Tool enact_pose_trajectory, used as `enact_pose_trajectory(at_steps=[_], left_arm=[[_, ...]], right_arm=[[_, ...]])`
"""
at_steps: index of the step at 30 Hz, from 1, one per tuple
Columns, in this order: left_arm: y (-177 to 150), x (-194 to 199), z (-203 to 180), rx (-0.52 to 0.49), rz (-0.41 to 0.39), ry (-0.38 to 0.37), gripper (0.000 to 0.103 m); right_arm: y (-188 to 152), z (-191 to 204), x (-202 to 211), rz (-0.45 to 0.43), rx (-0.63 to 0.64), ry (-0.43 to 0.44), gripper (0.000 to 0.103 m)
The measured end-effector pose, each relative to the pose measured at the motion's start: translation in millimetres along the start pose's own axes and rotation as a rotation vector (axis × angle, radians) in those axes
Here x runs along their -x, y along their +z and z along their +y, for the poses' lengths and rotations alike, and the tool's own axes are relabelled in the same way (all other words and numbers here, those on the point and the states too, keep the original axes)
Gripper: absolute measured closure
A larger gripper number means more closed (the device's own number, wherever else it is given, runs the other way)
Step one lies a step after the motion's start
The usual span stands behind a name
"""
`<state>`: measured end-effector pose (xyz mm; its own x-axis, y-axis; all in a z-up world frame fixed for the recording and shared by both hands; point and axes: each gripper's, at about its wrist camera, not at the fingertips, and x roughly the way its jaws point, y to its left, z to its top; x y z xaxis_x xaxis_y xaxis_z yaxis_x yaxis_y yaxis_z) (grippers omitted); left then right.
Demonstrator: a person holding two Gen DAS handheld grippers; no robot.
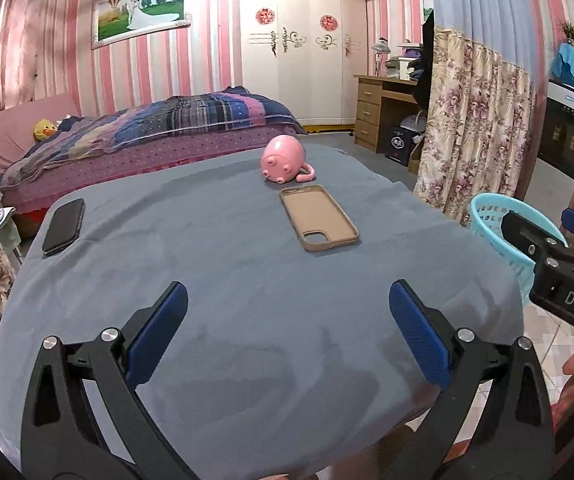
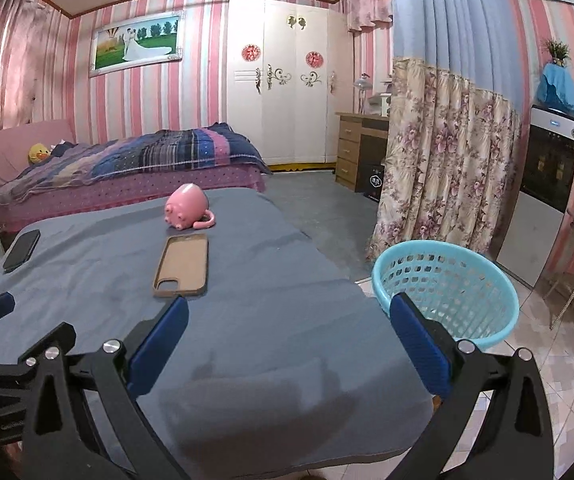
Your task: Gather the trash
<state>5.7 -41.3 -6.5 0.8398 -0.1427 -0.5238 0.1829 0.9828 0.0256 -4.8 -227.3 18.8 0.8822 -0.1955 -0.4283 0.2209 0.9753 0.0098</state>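
Note:
A table with a grey-blue cloth [image 1: 227, 280] holds a tan phone case [image 1: 318, 218], a pink pig-shaped cup on its side [image 1: 283, 159] and a black phone [image 1: 64, 226] at the left edge. A turquoise plastic basket [image 2: 447, 288] stands on the floor to the right of the table; it also shows in the left wrist view [image 1: 499, 224]. My left gripper [image 1: 287, 336] is open and empty over the near part of the cloth. My right gripper [image 2: 289, 344] is open and empty over the table's near right edge, beside the basket. No loose trash shows on the cloth.
A bed with a plaid quilt [image 1: 159, 128] lies behind the table. A white wardrobe [image 1: 299, 60], a wooden desk [image 1: 383, 108] and a floral curtain [image 2: 439, 152] stand at the back right. A tiled floor [image 2: 567, 380] lies at the right.

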Motion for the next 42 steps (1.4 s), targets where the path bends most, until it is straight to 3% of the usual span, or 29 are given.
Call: enact_pose_trajectory(at_steps=[13,42], left_arm=[[-3,-5,9,0.026,-0.018,0.023,0.005],[-1,-11,11,0.027,-0.021,0.047,0.005]], right_arm=[[-9,18,0,-0.048,0.038,0.018,0.005],[-8,21,-9,-0.037,0.053,0.059,0.005]])
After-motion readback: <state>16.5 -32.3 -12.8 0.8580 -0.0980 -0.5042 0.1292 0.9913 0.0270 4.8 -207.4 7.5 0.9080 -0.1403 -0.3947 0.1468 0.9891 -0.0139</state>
